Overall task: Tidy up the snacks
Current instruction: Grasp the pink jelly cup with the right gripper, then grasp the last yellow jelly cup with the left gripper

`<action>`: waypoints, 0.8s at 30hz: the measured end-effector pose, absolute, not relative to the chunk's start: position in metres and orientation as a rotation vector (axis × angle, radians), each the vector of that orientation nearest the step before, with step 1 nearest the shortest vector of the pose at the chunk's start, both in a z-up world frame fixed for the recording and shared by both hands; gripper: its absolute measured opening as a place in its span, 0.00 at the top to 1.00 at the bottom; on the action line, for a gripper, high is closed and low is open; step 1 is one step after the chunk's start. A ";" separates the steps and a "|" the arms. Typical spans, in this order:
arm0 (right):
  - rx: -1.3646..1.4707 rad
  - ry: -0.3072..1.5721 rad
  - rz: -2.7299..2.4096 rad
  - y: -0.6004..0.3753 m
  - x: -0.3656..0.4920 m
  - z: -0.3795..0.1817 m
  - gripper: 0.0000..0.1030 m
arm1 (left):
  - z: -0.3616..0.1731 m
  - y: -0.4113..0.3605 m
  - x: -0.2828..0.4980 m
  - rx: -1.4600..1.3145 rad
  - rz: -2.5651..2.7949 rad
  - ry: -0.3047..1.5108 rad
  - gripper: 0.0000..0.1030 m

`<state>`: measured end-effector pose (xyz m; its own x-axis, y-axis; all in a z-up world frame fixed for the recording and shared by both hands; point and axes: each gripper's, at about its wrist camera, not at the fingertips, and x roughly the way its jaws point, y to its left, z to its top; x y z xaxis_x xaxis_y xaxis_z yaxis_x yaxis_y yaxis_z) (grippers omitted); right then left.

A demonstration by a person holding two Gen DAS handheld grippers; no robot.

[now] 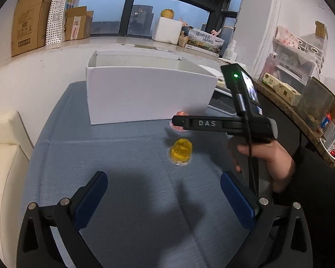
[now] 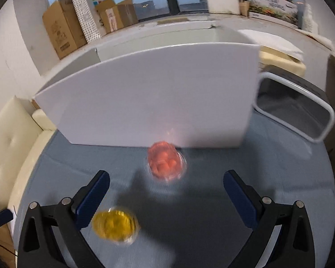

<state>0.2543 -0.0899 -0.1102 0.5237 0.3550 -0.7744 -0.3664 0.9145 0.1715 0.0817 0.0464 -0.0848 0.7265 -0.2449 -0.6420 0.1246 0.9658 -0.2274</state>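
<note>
A yellow jelly cup sits on the blue-grey tablecloth, ahead and right of my open left gripper. A pink jelly cup lies behind it, partly hidden by the right gripper's body, which a hand holds. In the right wrist view the pink jelly cup lies just ahead of my open right gripper, close to the white box. The yellow jelly cup rests beside the left finger. The white box stands open-topped at the back.
A dark bin with a white rim stands right of the box. A cream cushioned seat borders the table on the left. Cardboard boxes line the window sill. A cluttered counter runs along the right.
</note>
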 end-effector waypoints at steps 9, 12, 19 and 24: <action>-0.059 0.932 0.447 -0.085 0.260 -0.118 0.66 | -0.096 0.051 0.096 -0.176 -0.197 0.758 0.00; -0.052 0.907 0.446 -0.098 0.250 -0.109 0.66 | -0.098 0.042 0.105 -0.159 -0.213 0.766 0.00; 0.027 0.841 0.455 -0.146 0.203 -0.078 0.66 | -0.113 0.013 0.146 -0.120 -0.264 0.844 0.00; 0.050 0.802 0.473 -0.179 0.164 -0.061 0.66 | -0.121 -0.003 0.173 -0.093 -0.248 0.877 0.00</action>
